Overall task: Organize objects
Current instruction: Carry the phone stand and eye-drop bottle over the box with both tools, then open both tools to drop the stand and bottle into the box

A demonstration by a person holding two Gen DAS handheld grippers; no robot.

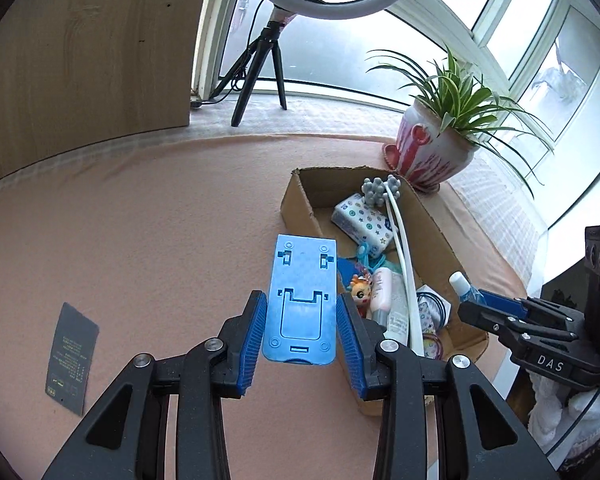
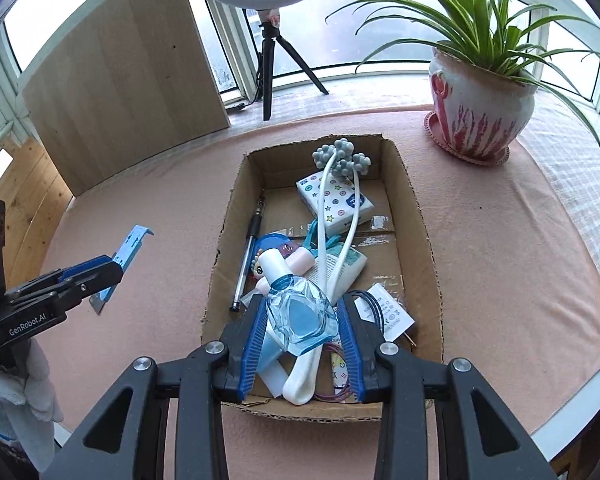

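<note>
Your left tongs pinch a flat blue plastic phone stand by its two long edges; it is held clear of the pink tabletop, just left of the cardboard box.

Your right tongs pinch a clear blue bottle with a white cap, held over the near end of the same box, cap pointing away from you.

A dark card lies flat on the tabletop, well to the left of the box.

Box contents, near to far:
- coloured hair ties and a white printed tag in the near right corner
- a long white massager with grey knobbed heads reaching the far wall
- a pen along the left wall
- a pink-and-white tube and a small cartoon figure
- a patterned tissue pack toward the far end

Beyond the box:
- a potted plant on a pink saucer, far right
- a wooden board standing far left
- a ring light on a tripod at the window
</note>
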